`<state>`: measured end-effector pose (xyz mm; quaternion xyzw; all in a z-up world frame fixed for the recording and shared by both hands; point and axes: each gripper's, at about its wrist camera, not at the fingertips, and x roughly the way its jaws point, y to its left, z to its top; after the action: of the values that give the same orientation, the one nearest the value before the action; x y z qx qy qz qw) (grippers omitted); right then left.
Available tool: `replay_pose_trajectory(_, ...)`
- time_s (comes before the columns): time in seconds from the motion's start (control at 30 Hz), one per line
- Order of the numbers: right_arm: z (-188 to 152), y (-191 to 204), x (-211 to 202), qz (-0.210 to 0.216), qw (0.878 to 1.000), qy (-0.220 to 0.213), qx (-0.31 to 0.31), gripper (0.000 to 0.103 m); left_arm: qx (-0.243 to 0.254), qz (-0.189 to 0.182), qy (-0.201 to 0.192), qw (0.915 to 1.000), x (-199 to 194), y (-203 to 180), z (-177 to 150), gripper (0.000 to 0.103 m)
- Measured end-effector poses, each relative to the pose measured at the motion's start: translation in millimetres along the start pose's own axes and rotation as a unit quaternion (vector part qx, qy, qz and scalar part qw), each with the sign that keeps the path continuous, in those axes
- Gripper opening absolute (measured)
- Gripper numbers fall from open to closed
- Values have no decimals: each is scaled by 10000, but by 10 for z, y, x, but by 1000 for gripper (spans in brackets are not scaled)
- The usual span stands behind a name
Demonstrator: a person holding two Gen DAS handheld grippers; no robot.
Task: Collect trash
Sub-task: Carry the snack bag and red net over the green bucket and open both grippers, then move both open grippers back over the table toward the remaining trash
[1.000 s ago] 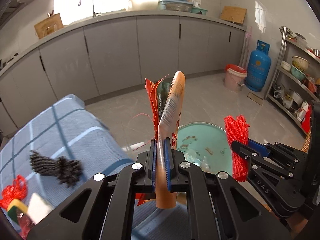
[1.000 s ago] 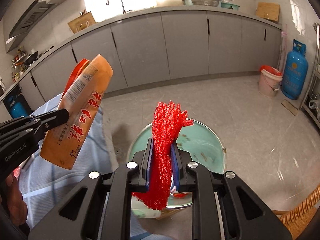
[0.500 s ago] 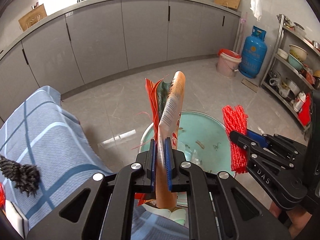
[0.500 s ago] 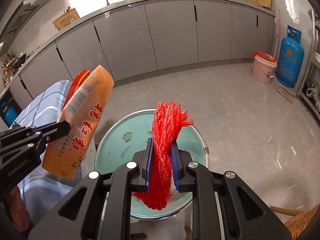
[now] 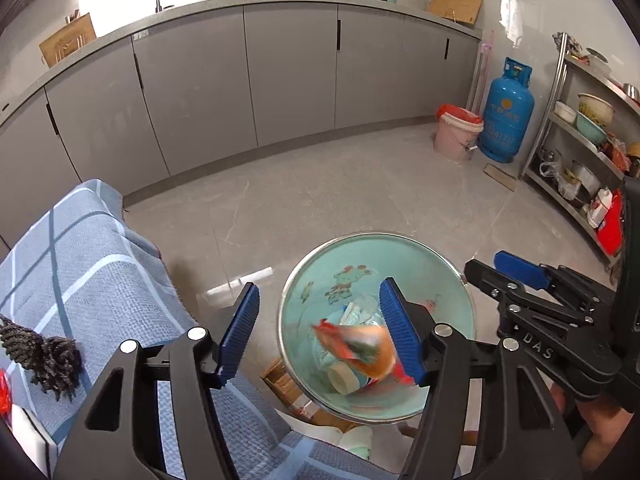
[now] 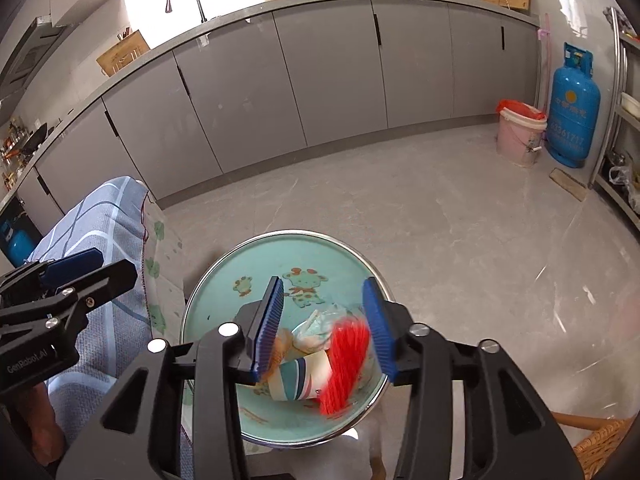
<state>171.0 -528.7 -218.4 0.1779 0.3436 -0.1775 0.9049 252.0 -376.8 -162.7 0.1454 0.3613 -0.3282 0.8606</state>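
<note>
Orange crinkly plastic snack wrapper (image 5: 360,346) and red mesh net bundle (image 6: 346,364), light and limp, are dropping blurred into the teal metal-rimmed bin (image 5: 400,256) as left gripper (image 5: 320,332) and right gripper (image 6: 326,324) jaws are opening, clamping nothing; pinch either anywhere.

A mint-green bin (image 6: 224,292) printed with cartoon animals is seen, a blue-and-white checked cloth (image 5: 72,264), a red mesh bundle (image 6: 346,364), an orange wrapper (image 5: 360,346), grey cabinets (image 5: 288,76).
</note>
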Motion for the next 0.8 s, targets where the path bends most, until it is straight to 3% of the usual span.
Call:
replay_pose_trajectory(0.1, -1, -3, -39, -12, 10000, -22, 30, 44, 65, 147, -88, 9998, -58, -5, 0, 66)
replay_pose_trajectory(0.17, -13, 9, -74, -21, 10000, -31, 39, 44, 81, 237, -151, 9996, -113, 11, -9, 75)
replay_pose_trajectory(0.8, -179, 332, -320, 138, 9997, 7, -189, 56, -60, 536, -405, 9977, -578, 177, -90, 86)
